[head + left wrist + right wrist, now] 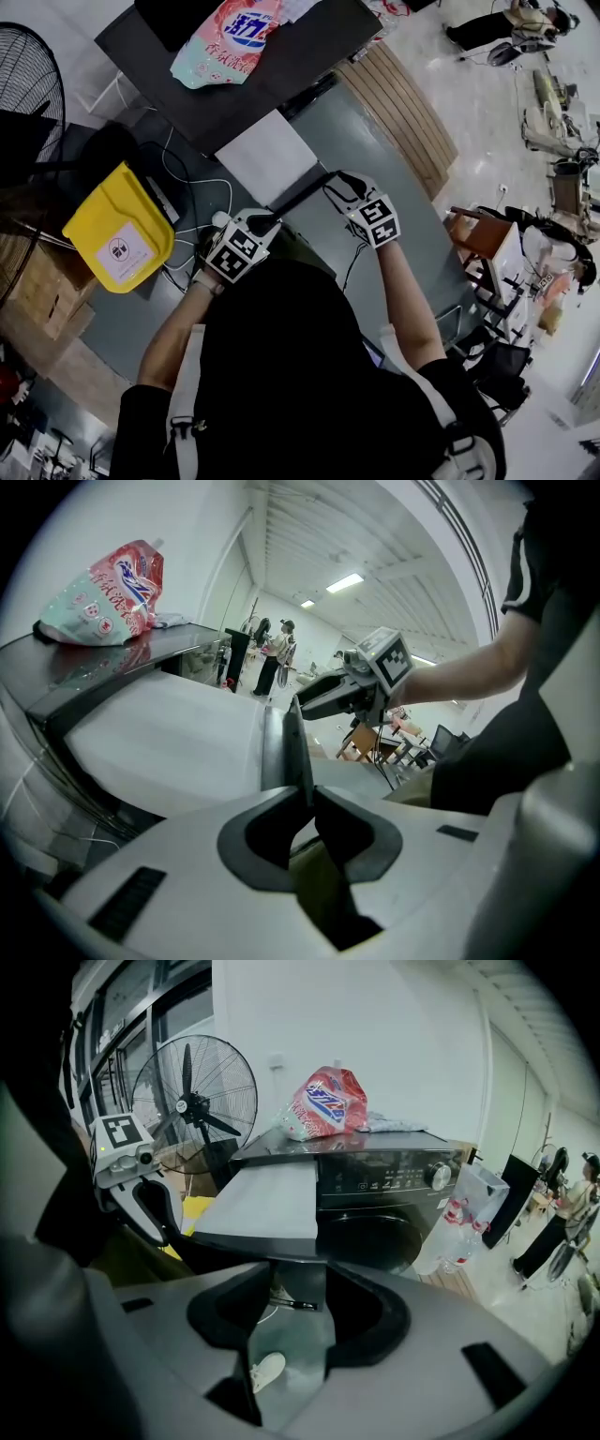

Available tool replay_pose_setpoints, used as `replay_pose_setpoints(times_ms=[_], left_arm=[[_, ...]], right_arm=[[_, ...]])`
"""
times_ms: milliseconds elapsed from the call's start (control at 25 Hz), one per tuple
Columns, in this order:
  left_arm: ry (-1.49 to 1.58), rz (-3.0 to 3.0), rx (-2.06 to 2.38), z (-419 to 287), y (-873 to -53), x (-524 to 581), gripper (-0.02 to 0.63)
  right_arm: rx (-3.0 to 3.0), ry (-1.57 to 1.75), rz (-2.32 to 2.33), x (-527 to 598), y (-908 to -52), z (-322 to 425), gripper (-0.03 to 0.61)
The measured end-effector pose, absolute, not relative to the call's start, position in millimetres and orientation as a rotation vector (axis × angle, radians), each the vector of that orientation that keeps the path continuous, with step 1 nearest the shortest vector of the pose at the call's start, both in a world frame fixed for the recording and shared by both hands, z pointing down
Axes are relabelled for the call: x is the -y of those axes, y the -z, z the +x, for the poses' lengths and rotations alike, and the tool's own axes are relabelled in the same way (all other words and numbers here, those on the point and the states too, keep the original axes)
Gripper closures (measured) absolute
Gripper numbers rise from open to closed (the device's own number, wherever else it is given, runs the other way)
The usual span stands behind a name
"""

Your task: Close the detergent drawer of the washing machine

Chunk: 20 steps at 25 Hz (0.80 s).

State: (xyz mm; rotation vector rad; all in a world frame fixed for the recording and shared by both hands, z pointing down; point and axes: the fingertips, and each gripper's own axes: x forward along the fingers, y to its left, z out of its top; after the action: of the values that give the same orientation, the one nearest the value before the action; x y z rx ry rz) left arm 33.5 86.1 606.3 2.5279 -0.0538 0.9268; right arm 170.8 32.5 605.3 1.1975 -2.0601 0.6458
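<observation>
The washing machine (309, 47) has its pale detergent drawer (267, 155) pulled out toward me, ending in a dark front panel (302, 190). My left gripper (270, 221) is at the panel's left end. In the left gripper view, the thin panel edge (292, 747) runs down between the jaws of that gripper (307, 803), which are shut on it. My right gripper (339, 180) holds the panel's right end. In the right gripper view, the dark panel end (298, 1260) fills the gap of that gripper (298, 1283). A pink detergent pouch (230, 37) lies on the machine's top.
A yellow bin (117, 230) and cables lie on the floor to the left, with cardboard boxes (37, 281) beside them. A standing fan (192, 1101) is behind the bin. Wooden boards (403, 112) lie to the right. Water bottles (464, 1218) stand by the machine. People stand far off (272, 653).
</observation>
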Motion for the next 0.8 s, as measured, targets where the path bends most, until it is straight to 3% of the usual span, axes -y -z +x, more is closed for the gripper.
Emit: replay_pose_setpoints(times_ms=[360,520,800], left_arm=[[-0.920,2.583,-0.016,28,-607,-71,0.554],[-0.922,2.586,0.012,23,-610,-60,0.554],[-0.926,2.575,0.066,18,-609,-41,0.555]], right_arm=[[2.002,-0.645,1.336,-20,-608,168,0.387],[2.003,-0.640,1.388,-10,-609,158,0.480],[2.041,-0.656,1.413,8,-608,152,0.485]])
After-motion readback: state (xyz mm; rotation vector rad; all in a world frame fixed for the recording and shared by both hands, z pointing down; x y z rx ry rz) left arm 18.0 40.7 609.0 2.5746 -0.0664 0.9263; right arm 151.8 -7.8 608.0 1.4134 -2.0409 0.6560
